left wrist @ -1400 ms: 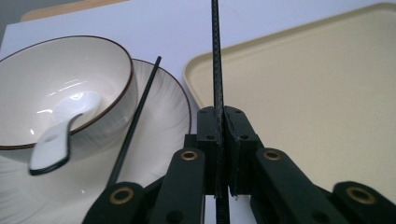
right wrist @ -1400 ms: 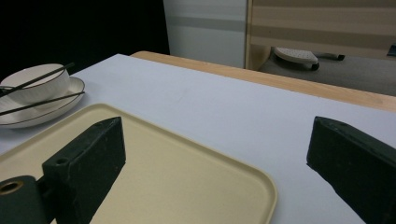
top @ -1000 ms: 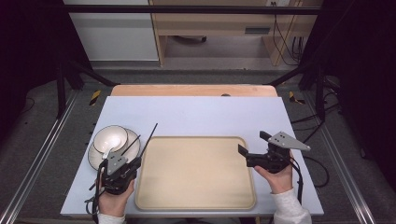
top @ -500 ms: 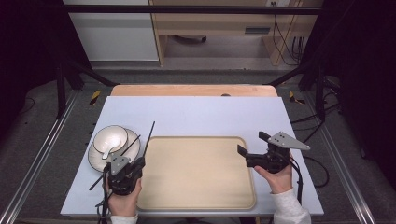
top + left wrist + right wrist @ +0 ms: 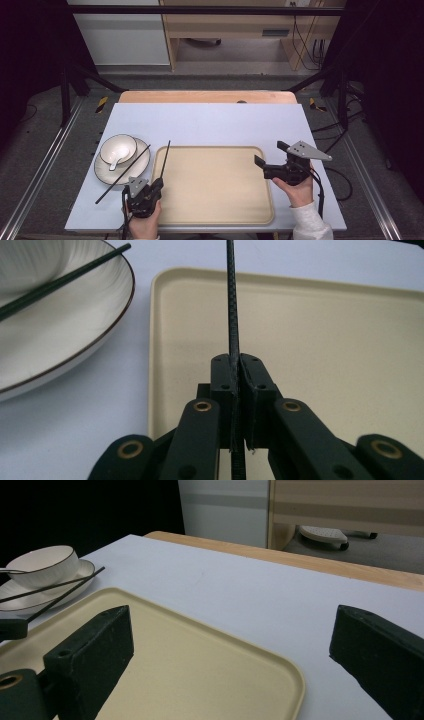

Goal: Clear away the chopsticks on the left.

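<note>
Chopstick (image 5: 233, 300) clamped upright between the jaws of my left gripper (image 5: 145, 192), low and left of centre in the high view, its tip reaching up along the left rim of the beige tray (image 5: 250, 220). My left gripper view has the stick running straight up the middle of the frame from the closed jaws, over the tray's near-left corner.

A second chopstick (image 5: 122, 174) lies slantwise across the white plate (image 5: 107, 175) in the left of the high view, just beside the small bowl (image 5: 118, 148) that stands on the plate with a spoon (image 5: 116, 161) in it.

My right gripper (image 5: 272, 162) hovers at the right edge of the tray, jaws spread wide and holding nothing; its own view looks across the bare tray toward the bowl at far left.

Judging the step as carrying this stick onto the tray, I would keep the grip firm and central, since so thin a rod could pivot in the pads, and lower it flat well inside the rim before I let go, so that it does not roll off onto the pale blue table (image 5: 210, 120).
</note>
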